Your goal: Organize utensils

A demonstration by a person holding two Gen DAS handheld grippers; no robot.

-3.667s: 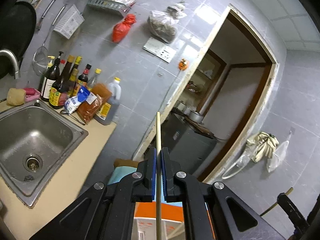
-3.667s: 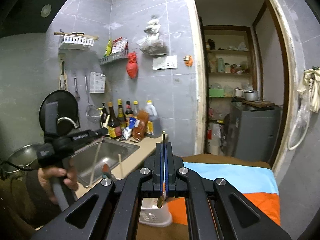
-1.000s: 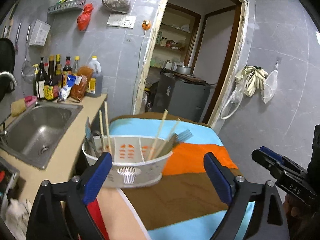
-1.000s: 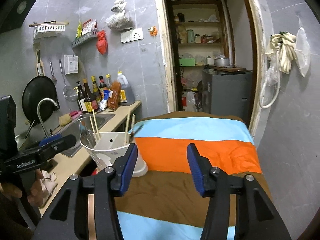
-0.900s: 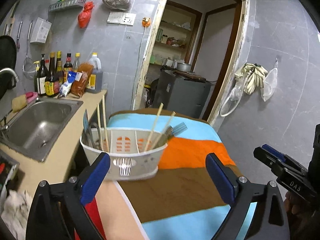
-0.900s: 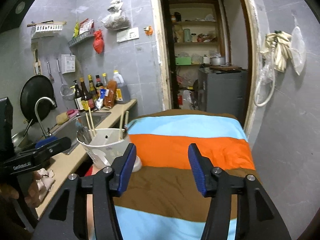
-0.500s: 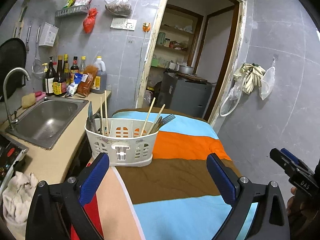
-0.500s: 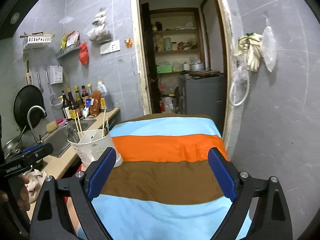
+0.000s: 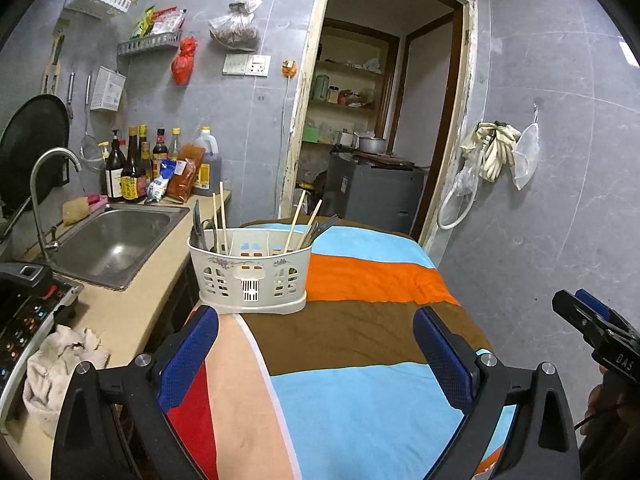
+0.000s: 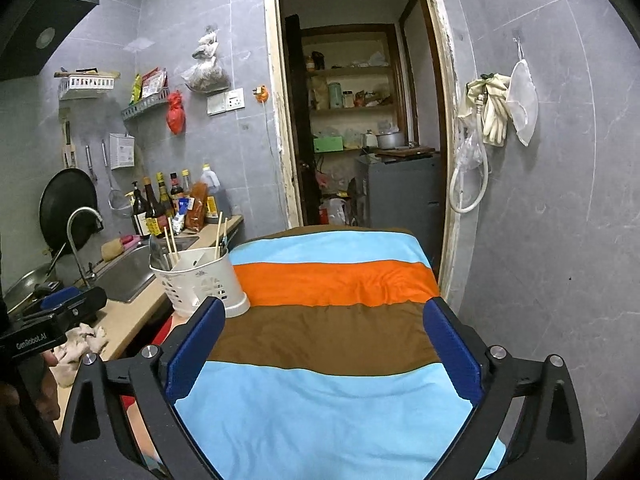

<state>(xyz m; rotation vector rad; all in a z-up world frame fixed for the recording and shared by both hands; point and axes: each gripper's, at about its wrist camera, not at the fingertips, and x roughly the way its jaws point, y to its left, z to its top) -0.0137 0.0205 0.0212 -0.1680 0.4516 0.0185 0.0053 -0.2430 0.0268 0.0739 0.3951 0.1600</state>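
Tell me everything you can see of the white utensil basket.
The basket is white plastic, oval, with slotted cut-outs in its wall and a small floral print near the rim. It stands upright on the striped cloth, at the edge nearest the counter. Inner dividers split it into compartments. Wooden chopsticks and dark metal utensils lean out of it. Neither hand-held gripper touches it.

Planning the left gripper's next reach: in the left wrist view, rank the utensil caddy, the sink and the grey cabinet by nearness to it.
1. utensil caddy, just ahead on the striped cloth.
2. sink, farther left, in the counter.
3. grey cabinet, farthest, through the doorway.
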